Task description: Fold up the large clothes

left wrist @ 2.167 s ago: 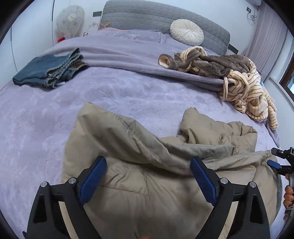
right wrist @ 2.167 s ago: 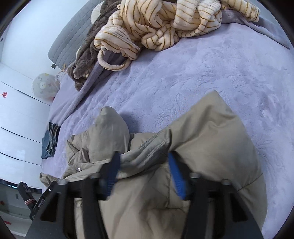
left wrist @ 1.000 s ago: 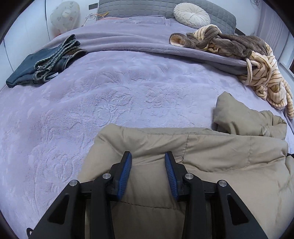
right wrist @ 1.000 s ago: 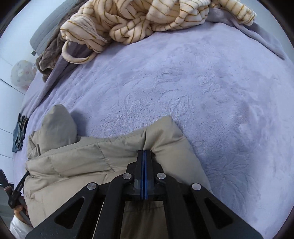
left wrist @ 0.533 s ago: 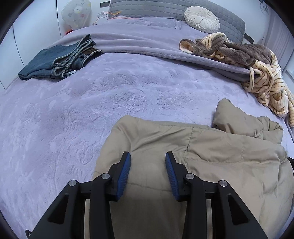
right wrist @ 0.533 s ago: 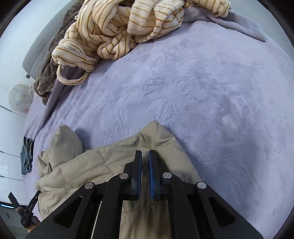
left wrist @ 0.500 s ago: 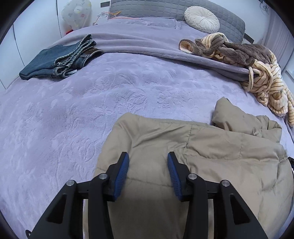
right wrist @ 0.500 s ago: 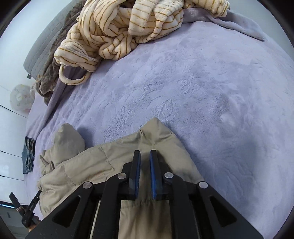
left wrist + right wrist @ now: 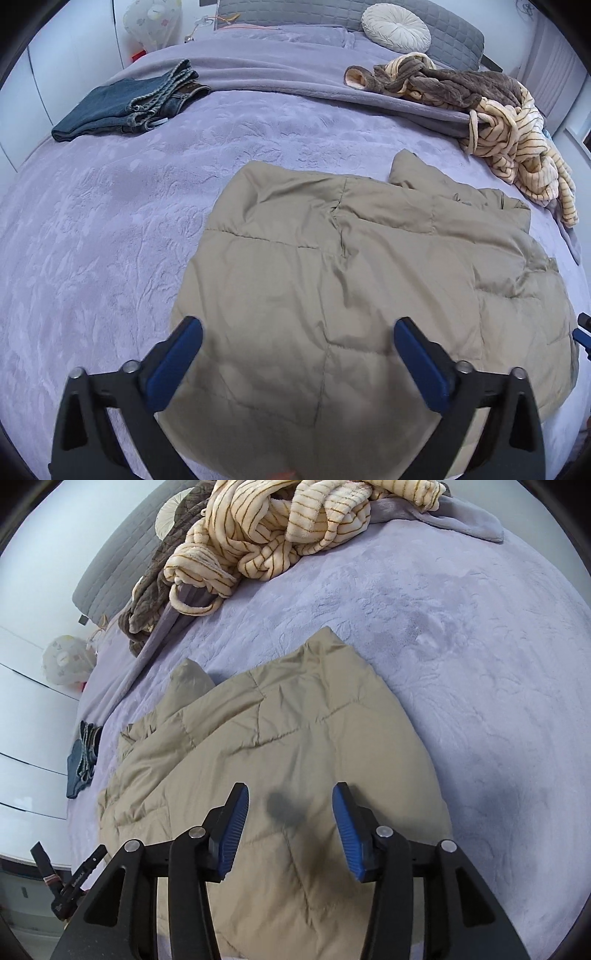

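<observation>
The tan padded coat lies below both just-opened hand-held grippers, left and right, unheld.

A wide bed under a lilac embossed blanket is filling the room, a grey quilted headboard standing at its far end. White walls are catching soft, even light.

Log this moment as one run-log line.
tan jacket folded on bed | left gripper opening, empty | right gripper opening, empty
</observation>
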The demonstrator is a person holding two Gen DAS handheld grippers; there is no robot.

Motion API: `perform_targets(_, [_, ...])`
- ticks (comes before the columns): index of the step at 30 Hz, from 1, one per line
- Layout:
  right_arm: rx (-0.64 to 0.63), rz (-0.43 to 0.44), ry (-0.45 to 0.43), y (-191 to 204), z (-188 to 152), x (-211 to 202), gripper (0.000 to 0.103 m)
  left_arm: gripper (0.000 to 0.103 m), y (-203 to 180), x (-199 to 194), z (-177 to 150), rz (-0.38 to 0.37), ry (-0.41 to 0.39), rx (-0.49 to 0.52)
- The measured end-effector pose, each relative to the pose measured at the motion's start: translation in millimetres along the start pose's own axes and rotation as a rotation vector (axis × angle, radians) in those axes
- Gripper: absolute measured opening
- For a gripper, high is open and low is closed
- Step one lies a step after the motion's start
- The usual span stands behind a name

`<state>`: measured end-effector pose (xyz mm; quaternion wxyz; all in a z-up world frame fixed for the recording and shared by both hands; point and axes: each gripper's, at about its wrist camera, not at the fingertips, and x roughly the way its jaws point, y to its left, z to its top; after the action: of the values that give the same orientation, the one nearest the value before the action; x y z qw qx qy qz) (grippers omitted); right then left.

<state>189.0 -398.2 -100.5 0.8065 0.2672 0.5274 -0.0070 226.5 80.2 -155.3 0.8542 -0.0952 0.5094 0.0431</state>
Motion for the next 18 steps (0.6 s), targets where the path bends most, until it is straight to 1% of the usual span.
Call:
perform_targets(1, [-0.002, 0.002, -0.001, -0.1, -5.6, -4.1, 0.058, 0.103, -1.8, -4.4, -4.1, -0.003, -0.001, 0.004])
perform_targets(6, [0.012, 0.010, 0.028, -4.8, -36.1, -18.8, 0.059, 0.103, -9.5, -16.1, -29.6, -0.003, 0.057, 0.004])
perform_targets(8, [0.022, 0.020, 0.033, -7.8, -51.3, -25.0, 0.072, 0.103, -11.7, -21.1, -42.2, -0.010, 0.078, 0.000])
perform_targets(12, [0.017, 0.029, 0.063, -11.1, -81.4, -32.4, 0.073, 0.103, -15.2, -29.4, -67.2, -0.014, 0.118, -0.007])
perform_targets(13, [0.025, 0.033, 0.075, -13.0, -88.1, -32.0, 0.075, 0.103, -14.4, -29.9, -71.4, -0.020, 0.132, -0.015])
perform_targets(14, [0.036, 0.040, 0.091, -15.4, -94.4, -30.6, 0.085, 0.103, -13.6, -30.5, -76.9, -0.026, 0.146, -0.026])
perform_targets(16, [0.072, 0.054, 0.110, -21.1, -104.9, -27.5, 0.085, 0.103, -11.5, -31.3, -86.3, -0.025, 0.168, -0.047])
perform_targets(18, [0.108, 0.067, 0.128, -26.9, -113.0, -23.0, 0.085, 0.103, -9.8, -32.9, -93.6, -0.001, 0.174, -0.052])
